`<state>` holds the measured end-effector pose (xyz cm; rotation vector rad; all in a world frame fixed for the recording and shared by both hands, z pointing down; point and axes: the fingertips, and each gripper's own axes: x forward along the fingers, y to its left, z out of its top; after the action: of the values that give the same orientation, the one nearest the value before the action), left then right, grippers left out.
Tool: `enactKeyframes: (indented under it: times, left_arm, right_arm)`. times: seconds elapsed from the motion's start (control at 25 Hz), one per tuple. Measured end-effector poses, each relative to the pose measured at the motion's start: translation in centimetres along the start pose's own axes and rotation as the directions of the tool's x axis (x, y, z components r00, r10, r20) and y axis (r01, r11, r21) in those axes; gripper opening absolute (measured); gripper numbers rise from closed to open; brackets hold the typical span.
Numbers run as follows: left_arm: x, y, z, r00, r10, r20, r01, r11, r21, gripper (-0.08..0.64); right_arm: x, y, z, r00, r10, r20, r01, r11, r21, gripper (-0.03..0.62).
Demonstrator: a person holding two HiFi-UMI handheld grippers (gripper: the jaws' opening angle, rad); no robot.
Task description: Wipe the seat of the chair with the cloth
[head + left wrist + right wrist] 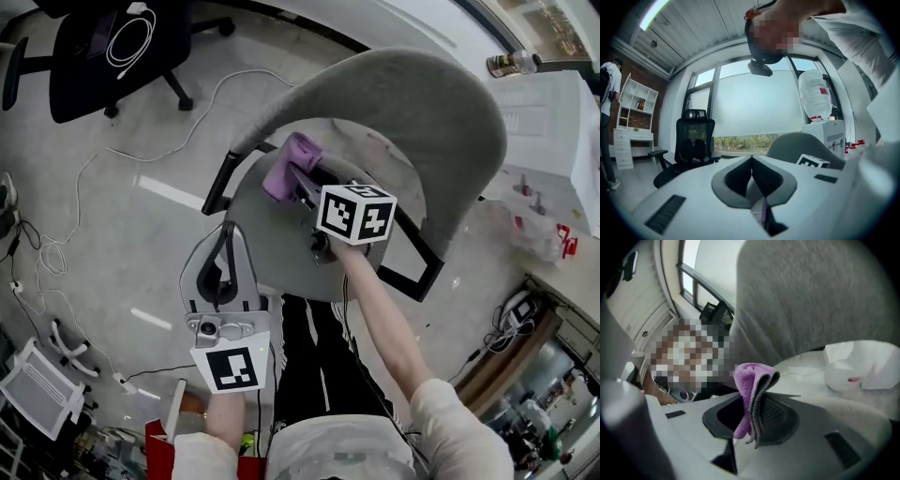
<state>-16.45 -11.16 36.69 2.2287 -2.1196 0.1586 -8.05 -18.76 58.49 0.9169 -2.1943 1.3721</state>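
Cloth (292,165), purple, is pinched in the right claw (302,184), at roughly 12 o'clock on the grey chair seat (267,246). Left claw (223,274) is closed and empty. I'd guess most of the wiping's yet to do.

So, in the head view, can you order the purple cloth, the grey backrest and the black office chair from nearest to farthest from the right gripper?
1. The purple cloth: clamped in the fingers of the right gripper.
2. The grey backrest: just beyond, curving round to the right.
3. The black office chair: far off on the floor, upper left.
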Motion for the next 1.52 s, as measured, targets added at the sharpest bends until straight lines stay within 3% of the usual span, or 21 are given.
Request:
enactKeyframes:
  times: [0.16, 0.28, 0.56, 0.84, 1.16, 1.52]
  left_arm:
    - [0.2, -0.1, -3.0, 0.999, 0.0, -0.037, -0.001, 1.0, -0.017, 0.013]
    - [0.3, 0.1, -4.3, 0.998, 0.007, -0.056, -0.008, 1.0, -0.024, 0.012]
    - [0.0, 0.1, -6.8, 0.994, 0.01, -0.109, -0.014, 0.999, -0.037, 0.012]
    - [-0.1, 0.1, -7.5, 0.993, 0.0, -0.122, -0.007, 0.998, -0.058, 0.012]
    - [-0.2, -0.4, -6.3, 0.994, -0.021, -0.105, 0.015, 0.998, -0.06, 0.012]
    - [-1.1, -1.0, -5.7, 0.993, -0.033, -0.114, 0.027, 0.998, -0.051, 0.012]
  right_arm:
    - [4.8, -1.5, -2.5, 0.995, 0.057, -0.079, -0.045, 0.988, 0.15, 0.087]
    - [7.2, -2.2, -3.7, 0.991, 0.058, -0.118, -0.035, 0.982, 0.188, 0.087]
    - [10.6, -3.8, -5.6, 0.976, -0.002, -0.216, 0.037, 0.987, 0.157, 0.087]
    - [10.1, -5.0, -6.0, 0.965, -0.065, -0.254, 0.094, 0.99, 0.104, 0.086]
    - [6.4, -8.4, -6.2, 0.953, -0.162, -0.255, 0.188, 0.979, 0.081, 0.086]
    - [0.0, -14.1, -7.2, 0.919, -0.29, -0.268, 0.308, 0.951, 0.026, 0.086]
